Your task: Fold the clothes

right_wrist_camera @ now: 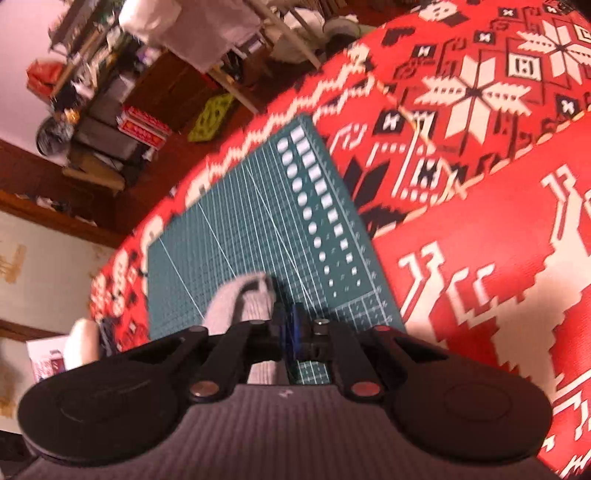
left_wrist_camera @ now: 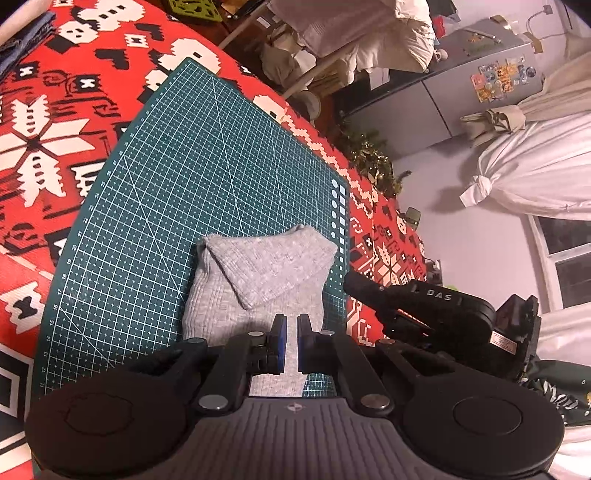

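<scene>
A grey knit garment (left_wrist_camera: 258,273) lies folded on the green cutting mat (left_wrist_camera: 184,184), with one flap turned down over its middle. My left gripper (left_wrist_camera: 291,332) hovers over the garment's near edge. Its jaws are shut to a thin slit with the cloth showing beneath. My right gripper (left_wrist_camera: 349,286) sits just right of the garment at the mat's right edge, shut and holding nothing. The right wrist view is blurred. There the right gripper (right_wrist_camera: 293,325) has its blue pads together, the grey garment (right_wrist_camera: 236,299) lies to its left and the mat (right_wrist_camera: 240,229) stretches ahead.
A red, white and black patterned cloth (left_wrist_camera: 55,147) covers the table around the mat. Folded blue fabric (left_wrist_camera: 22,37) lies at the far left corner. Past the table edge are a drying rack with white laundry (left_wrist_camera: 369,33), a grey fridge (left_wrist_camera: 461,92) and white curtains (left_wrist_camera: 535,166).
</scene>
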A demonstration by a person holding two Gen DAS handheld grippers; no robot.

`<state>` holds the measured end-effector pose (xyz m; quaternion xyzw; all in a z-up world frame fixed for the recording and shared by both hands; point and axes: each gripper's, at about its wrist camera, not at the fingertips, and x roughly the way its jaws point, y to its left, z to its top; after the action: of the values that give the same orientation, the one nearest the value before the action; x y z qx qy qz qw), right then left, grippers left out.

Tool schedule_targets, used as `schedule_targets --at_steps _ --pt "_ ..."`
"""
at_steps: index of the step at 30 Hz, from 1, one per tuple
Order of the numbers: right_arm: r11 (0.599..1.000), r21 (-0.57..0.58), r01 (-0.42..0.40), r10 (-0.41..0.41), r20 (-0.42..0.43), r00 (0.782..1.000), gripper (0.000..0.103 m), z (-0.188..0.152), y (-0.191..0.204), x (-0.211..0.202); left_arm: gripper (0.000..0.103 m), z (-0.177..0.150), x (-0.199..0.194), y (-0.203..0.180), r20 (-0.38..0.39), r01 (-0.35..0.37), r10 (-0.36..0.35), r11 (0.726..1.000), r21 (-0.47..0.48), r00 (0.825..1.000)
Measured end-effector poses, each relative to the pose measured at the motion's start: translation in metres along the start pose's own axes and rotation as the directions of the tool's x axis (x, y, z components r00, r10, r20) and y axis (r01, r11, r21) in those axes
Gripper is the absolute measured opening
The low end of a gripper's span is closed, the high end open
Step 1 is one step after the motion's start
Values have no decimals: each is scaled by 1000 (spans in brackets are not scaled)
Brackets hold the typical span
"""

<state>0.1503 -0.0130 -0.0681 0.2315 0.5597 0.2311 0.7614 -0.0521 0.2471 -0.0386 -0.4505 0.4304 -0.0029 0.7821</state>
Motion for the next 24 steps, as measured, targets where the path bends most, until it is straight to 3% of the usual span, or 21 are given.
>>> schedule_targets --at_steps 6,10,16,18,20,24 --pt "999 -38 -12 12 -10 1000 9 -5 7 4 4 -1 0 0 -9 4 -4 1000 -2 1000" --pt "999 -45 -9 9 -7 1000 21 -10 7 5 7 -1 1 0 -13 3 -3 1000 -2 1000" --pt "999 -18 -38 38 -1 999 22 -9 2 13 7 -2 5 1 -24 -4 3 1000 -6 1000" --pt "999 -8 -45 45 -2 999 20 -6 1 17 7 -2 4 1 -21 -3 3 1000 -1 1000" --pt "998 5 -57 57 -3 998 8 -4 -1 22 7 -2 4 1 -19 1 -1 1000 -2 1000" --pt "996 0 -84 84 19 996 5 -3 0 20 7 -2 6 1 -24 -3 3 1000 -1 1000"
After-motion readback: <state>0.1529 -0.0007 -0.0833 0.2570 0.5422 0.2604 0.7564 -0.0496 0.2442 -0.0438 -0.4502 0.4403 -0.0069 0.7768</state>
